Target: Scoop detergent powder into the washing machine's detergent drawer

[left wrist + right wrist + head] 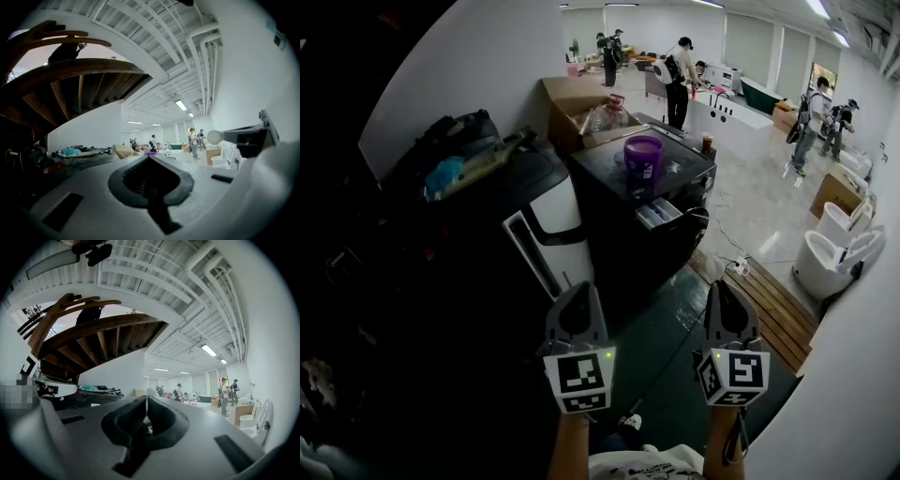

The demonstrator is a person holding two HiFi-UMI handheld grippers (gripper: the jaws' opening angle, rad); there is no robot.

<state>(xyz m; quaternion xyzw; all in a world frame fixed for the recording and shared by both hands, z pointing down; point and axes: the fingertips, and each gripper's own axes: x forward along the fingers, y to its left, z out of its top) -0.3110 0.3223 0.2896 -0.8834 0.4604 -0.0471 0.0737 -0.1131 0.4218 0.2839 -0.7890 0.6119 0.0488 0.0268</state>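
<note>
**Both grippers shut and empty, washer well ahead**

The left gripper (577, 295) and right gripper (722, 291) are held low and side by side, each with its jaws pressed together on nothing. The black washing machine (614, 178) stands well apart from them, straight ahead in the lane between the two. Its detergent drawer (659, 214) stands out from the front face, long axis running towards the person's right, so the right gripper looks slightly the nearer. A purple tub (643, 155) (presumably the powder; no scoop can be made out) sits on the machine's top, just behind the drawer. Both tools would need to reach forward and open before any scooping
</note>
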